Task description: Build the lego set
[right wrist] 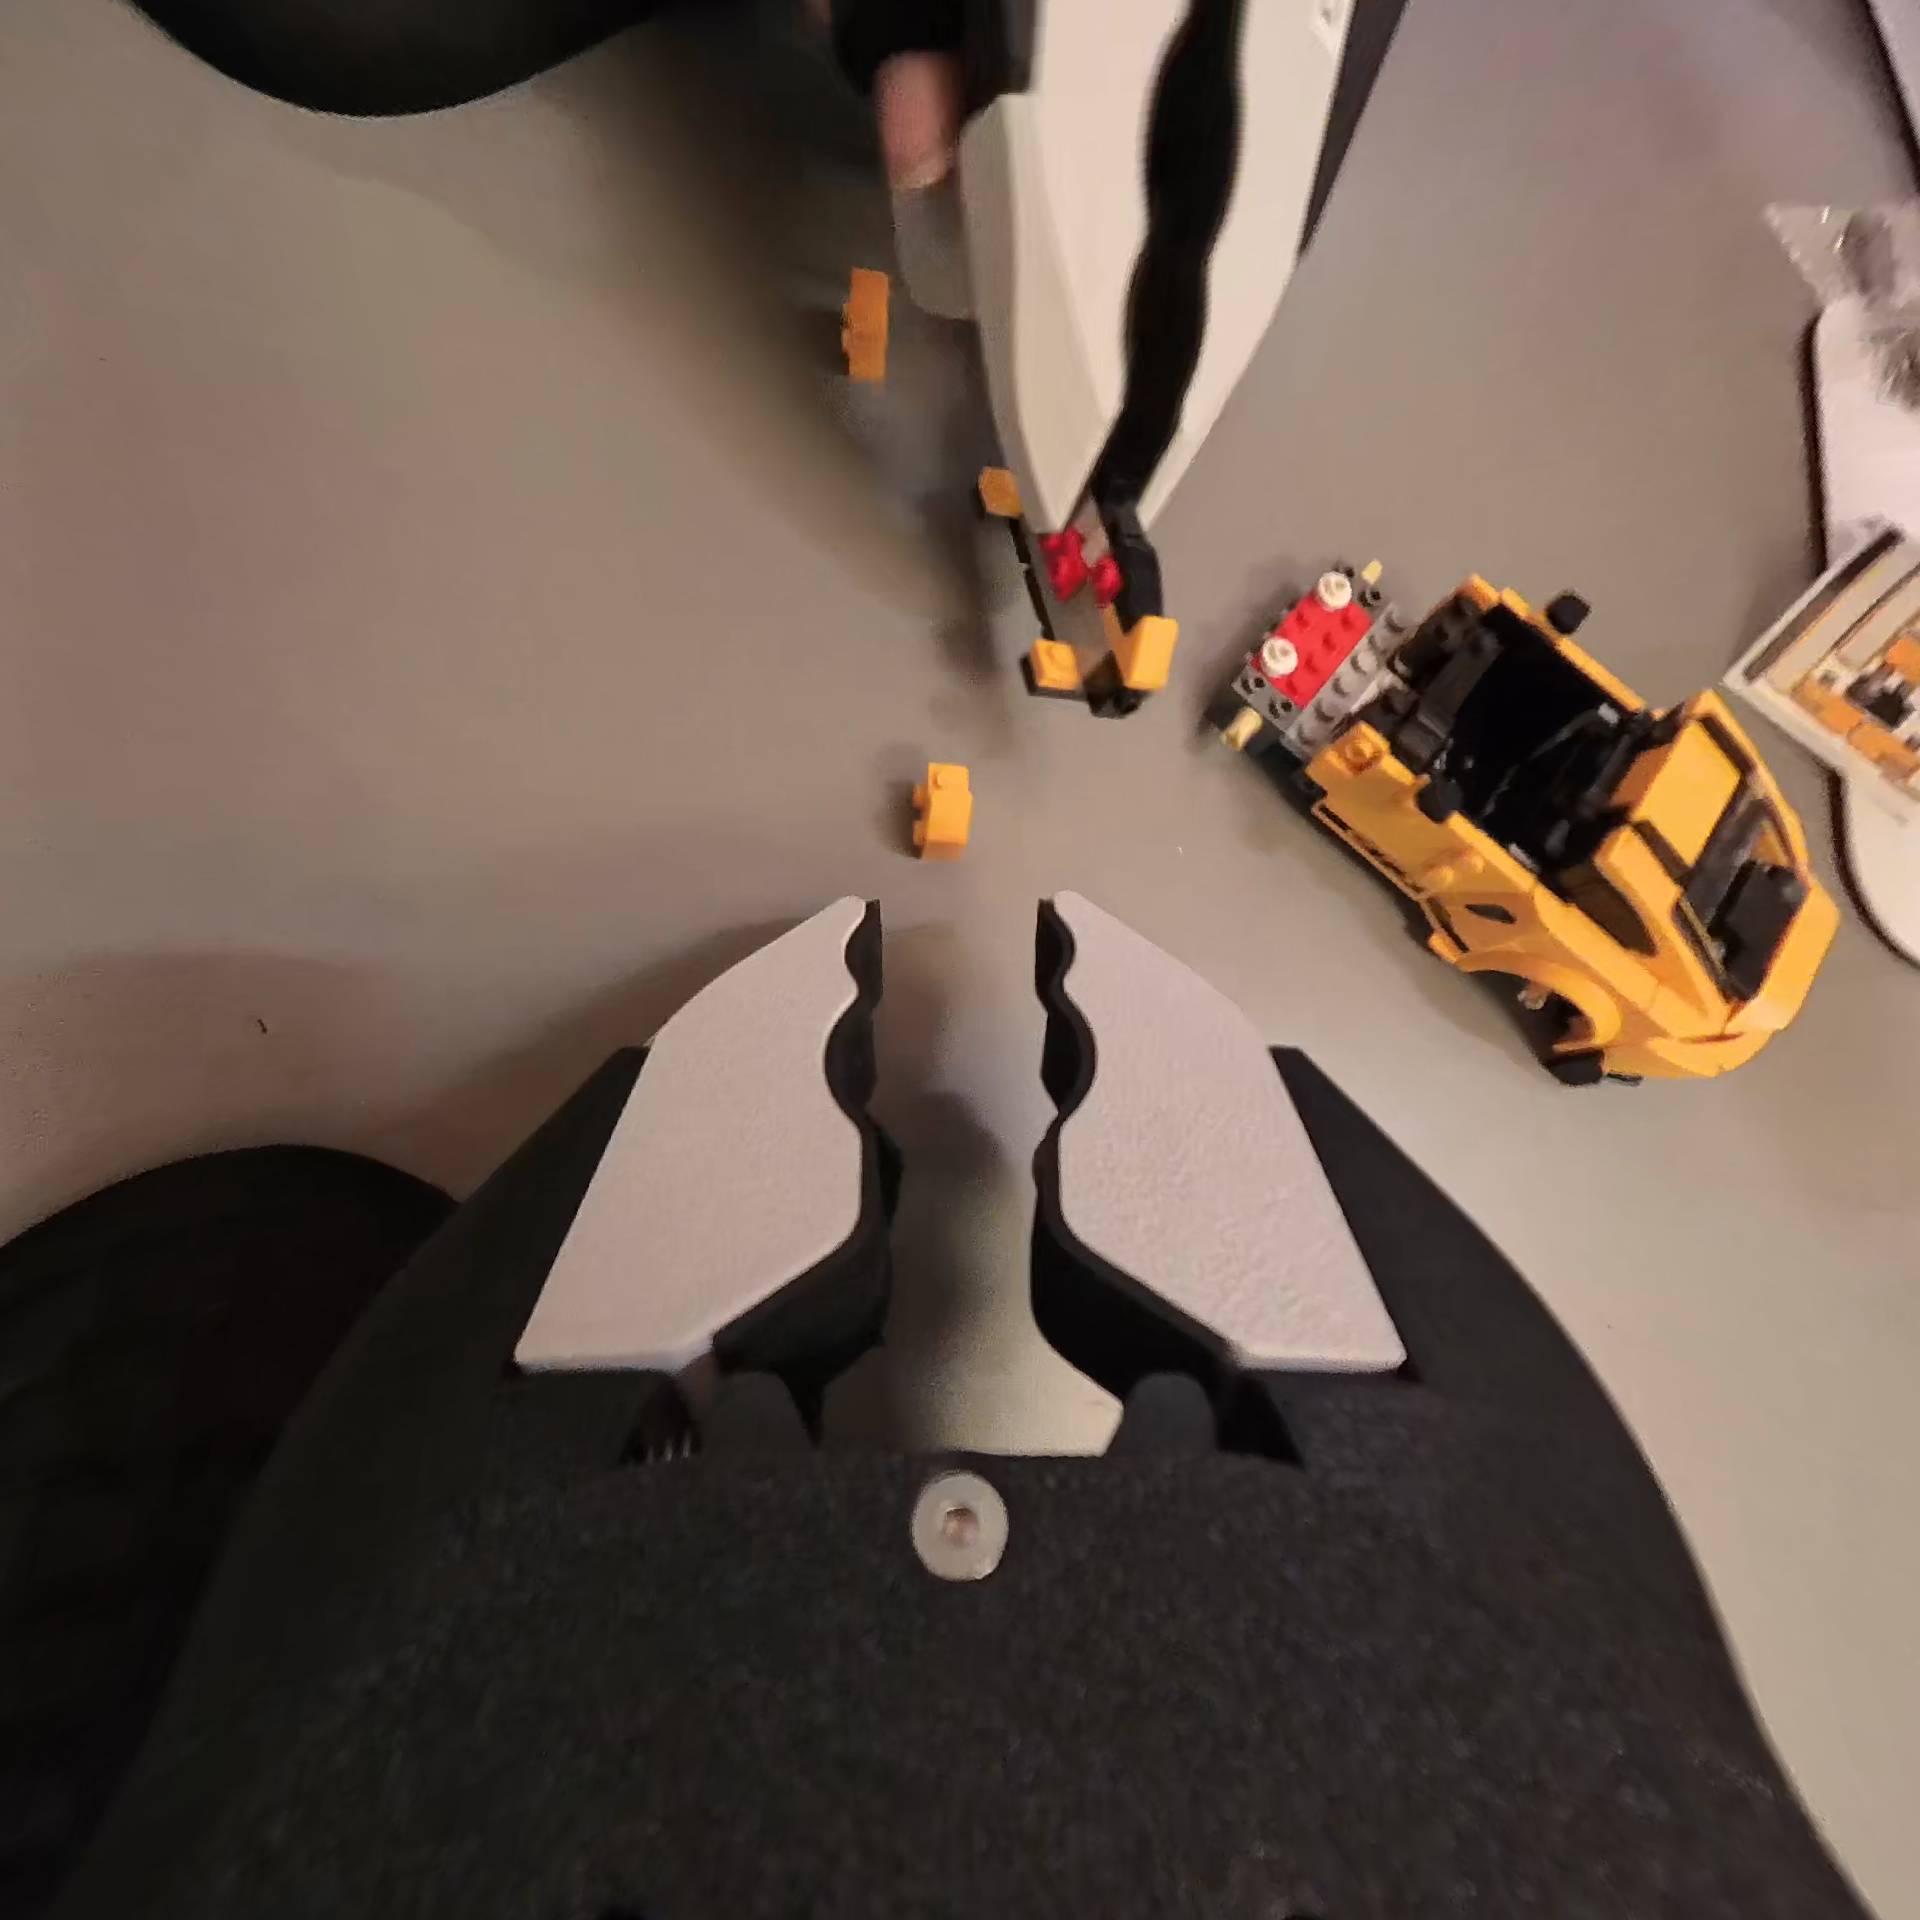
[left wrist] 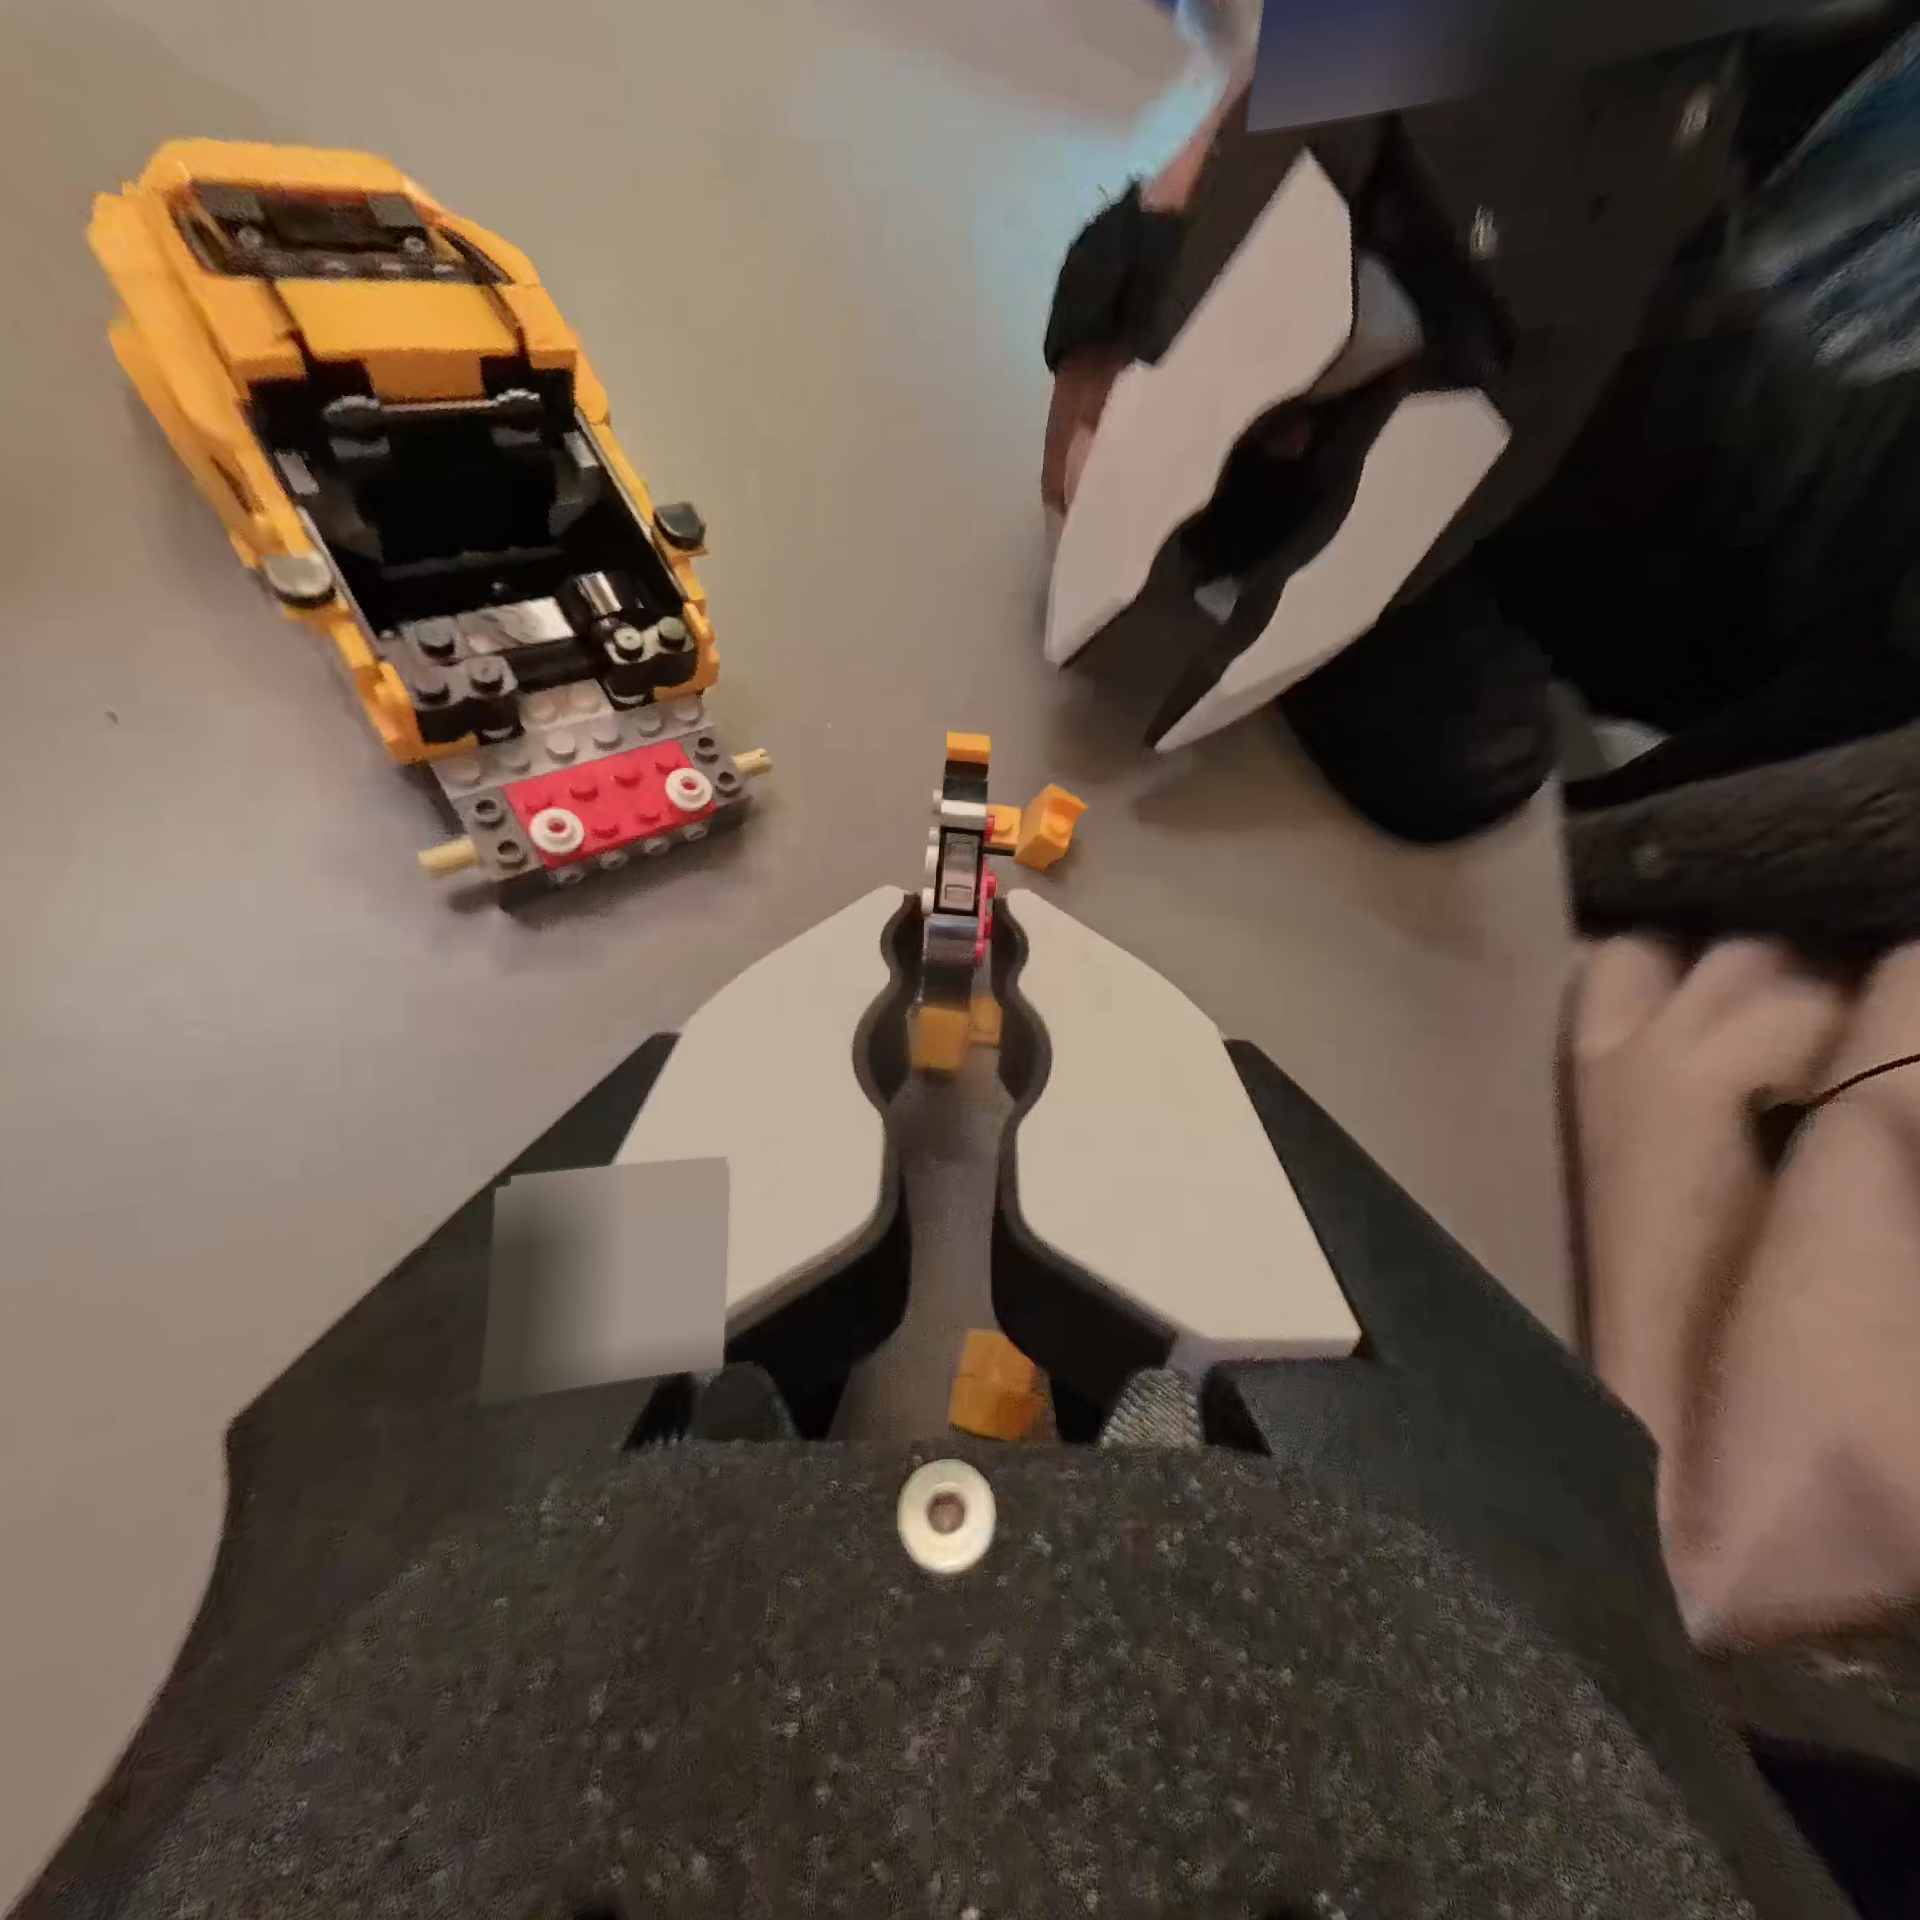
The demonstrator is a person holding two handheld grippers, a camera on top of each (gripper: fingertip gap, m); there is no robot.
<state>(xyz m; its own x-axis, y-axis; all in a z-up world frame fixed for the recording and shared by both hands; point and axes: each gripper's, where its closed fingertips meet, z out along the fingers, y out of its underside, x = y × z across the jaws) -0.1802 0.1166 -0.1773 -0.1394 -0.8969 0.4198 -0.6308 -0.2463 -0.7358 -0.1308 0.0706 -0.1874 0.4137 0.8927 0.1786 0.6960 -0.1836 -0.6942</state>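
No writing can be read anywhere in either view. The booklet (right wrist: 1844, 681) at the right edge of the right wrist view shows printed picture panels, but they are too small and blurred to make out any words or numbers. The orange lego car (right wrist: 1538, 821) carries a dark marking along its side, also too blurred to read. The grey patch on the left gripper's finger is only a laid-over blur.

Right gripper (right wrist: 958, 909) parted above grey table (right wrist: 416, 623), loose orange brick (right wrist: 942, 797) just ahead, yellow lego car (right wrist: 1558, 831) right.
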